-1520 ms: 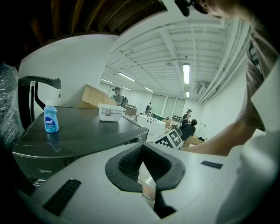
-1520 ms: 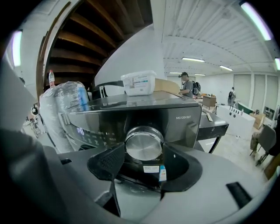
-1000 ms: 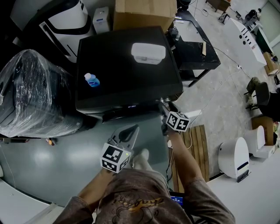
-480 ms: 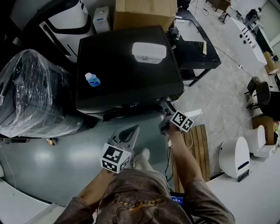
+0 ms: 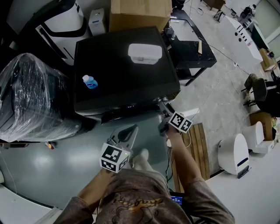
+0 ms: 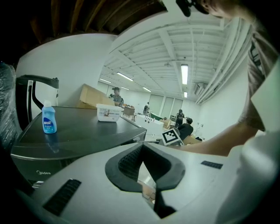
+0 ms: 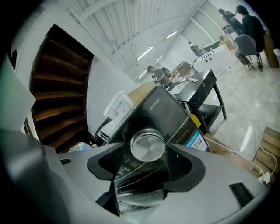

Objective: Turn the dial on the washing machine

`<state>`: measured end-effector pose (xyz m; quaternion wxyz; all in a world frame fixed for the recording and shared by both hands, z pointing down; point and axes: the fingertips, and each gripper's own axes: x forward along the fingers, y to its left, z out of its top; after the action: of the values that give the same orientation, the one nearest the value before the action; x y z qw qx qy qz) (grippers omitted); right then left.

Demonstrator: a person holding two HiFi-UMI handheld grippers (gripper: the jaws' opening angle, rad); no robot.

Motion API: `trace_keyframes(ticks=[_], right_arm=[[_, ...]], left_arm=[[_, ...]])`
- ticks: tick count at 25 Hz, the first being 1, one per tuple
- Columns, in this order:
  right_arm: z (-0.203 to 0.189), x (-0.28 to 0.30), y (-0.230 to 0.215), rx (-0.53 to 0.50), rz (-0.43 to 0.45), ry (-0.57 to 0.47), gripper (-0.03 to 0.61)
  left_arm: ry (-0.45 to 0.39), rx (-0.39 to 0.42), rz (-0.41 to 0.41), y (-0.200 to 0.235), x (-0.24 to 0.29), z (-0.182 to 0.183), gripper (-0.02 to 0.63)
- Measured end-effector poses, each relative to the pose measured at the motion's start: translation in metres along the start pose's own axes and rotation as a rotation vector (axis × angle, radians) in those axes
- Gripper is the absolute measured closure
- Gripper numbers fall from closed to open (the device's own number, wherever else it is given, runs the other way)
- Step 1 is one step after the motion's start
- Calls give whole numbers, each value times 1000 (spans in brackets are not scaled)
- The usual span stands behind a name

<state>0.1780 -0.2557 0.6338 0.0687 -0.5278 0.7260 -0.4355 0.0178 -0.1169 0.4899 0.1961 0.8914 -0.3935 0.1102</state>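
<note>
The black washing machine (image 5: 122, 74) fills the middle of the head view, and its round silver dial (image 7: 148, 145) sits on the front panel at the right corner. My right gripper (image 5: 162, 105) reaches in to that corner. In the right gripper view the dial lies between the two dark pads (image 7: 180, 162), and my right gripper (image 7: 146, 154) is shut on it. My left gripper (image 5: 127, 131) hangs lower left, in front of the machine and apart from it. It is open, and the left gripper view (image 6: 146, 173) shows only floor through the gap.
A blue bottle (image 5: 89, 81) and a white box (image 5: 144, 53) rest on the machine's top. A plastic-wrapped bulk (image 5: 30, 96) stands to the left, a cardboard box (image 5: 138, 13) behind, a black table (image 5: 190, 43) at back right. A wooden pallet (image 5: 199, 144) lies under my right arm.
My right gripper has rolled about its own axis at the dial; its marker cube now sits tilted. The left gripper has stayed where it was.
</note>
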Motion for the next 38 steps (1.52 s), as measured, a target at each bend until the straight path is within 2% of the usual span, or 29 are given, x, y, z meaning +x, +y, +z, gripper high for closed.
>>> trace_keyframes(ticks=[7,10,20,26,33,34,35,36,38], right_arm=[[24,-33,41,-122,21,-28,311],[37,-52,73,-175,40,-56,311],[70,-121,179,-464,95,-133,311],[52,-165,232,-629,131,-127,311],[20,-193,259,-677,149,-165,317],[18,-194,259,-701,133,-171,357],[17,-195,258,-716,117,-186,438],[16,-198,258,-720,104,-209,485],[15,-202,257,-708,89,-253,536]], left_arm=[[-37,17,-49,-2,-3,28,621],[-50,34,-79,-1,-8,42,621],[-75,92,-194,-3,-24,83,621],[-95,100,-252,-5,-39,98,621],[-105,104,-269,-5,-49,90,621],[-108,108,-267,-4,-50,88,621],[-111,111,-266,-4,-51,87,621],[-113,109,-267,-4,-51,85,621],[-120,97,-267,-4,-53,83,621]])
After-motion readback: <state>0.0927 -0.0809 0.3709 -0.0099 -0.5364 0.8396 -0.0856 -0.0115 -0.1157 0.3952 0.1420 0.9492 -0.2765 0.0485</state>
